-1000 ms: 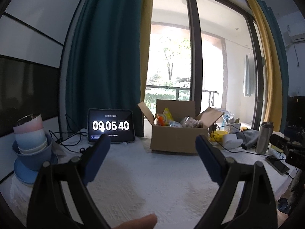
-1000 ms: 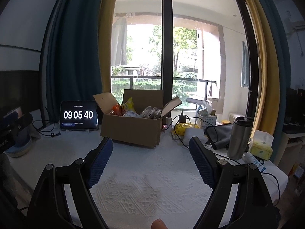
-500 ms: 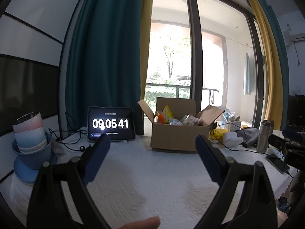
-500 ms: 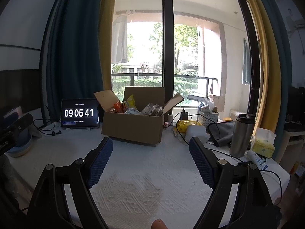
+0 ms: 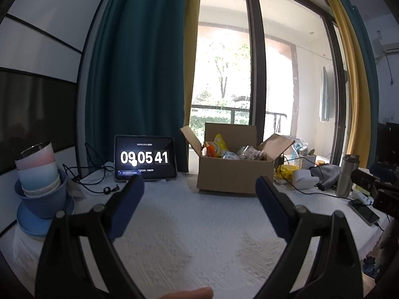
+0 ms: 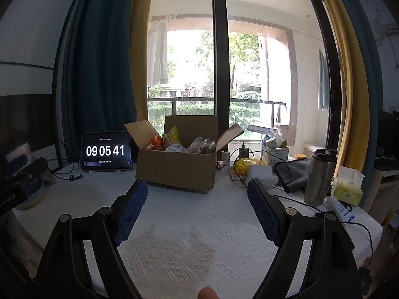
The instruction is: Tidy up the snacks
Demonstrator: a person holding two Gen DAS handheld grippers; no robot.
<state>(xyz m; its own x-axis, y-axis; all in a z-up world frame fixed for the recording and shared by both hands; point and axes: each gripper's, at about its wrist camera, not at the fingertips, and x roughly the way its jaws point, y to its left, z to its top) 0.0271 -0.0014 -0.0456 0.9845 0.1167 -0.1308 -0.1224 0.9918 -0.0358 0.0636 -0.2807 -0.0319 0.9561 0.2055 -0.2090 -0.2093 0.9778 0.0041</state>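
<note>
An open cardboard box (image 5: 234, 175) (image 6: 177, 168) stands at the back of the white table, flaps up, holding several snack packets (image 5: 215, 148) (image 6: 172, 138). My left gripper (image 5: 199, 186) is open and empty, held above the table well short of the box. My right gripper (image 6: 197, 189) is open and empty too, also short of the box. The other gripper's body shows at the right edge of the left wrist view (image 5: 374, 186) and at the left edge of the right wrist view (image 6: 17, 182).
A tablet clock (image 5: 144, 158) (image 6: 106, 152) stands left of the box with cables. Stacked bowls and cups (image 5: 40, 184) sit far left. A steel tumbler (image 6: 320, 177), tissue pack (image 6: 348, 189), grey cloth (image 6: 294, 172), phone (image 5: 364, 210) and small basket (image 6: 275, 153) crowd the right. A white tablecloth (image 6: 189, 224) covers the table.
Both views have tilted slightly upward; the box and tablet sit a little lower in frame. The clock went from 09:05:40 to 09:05:41. Both grippers stay open.
</note>
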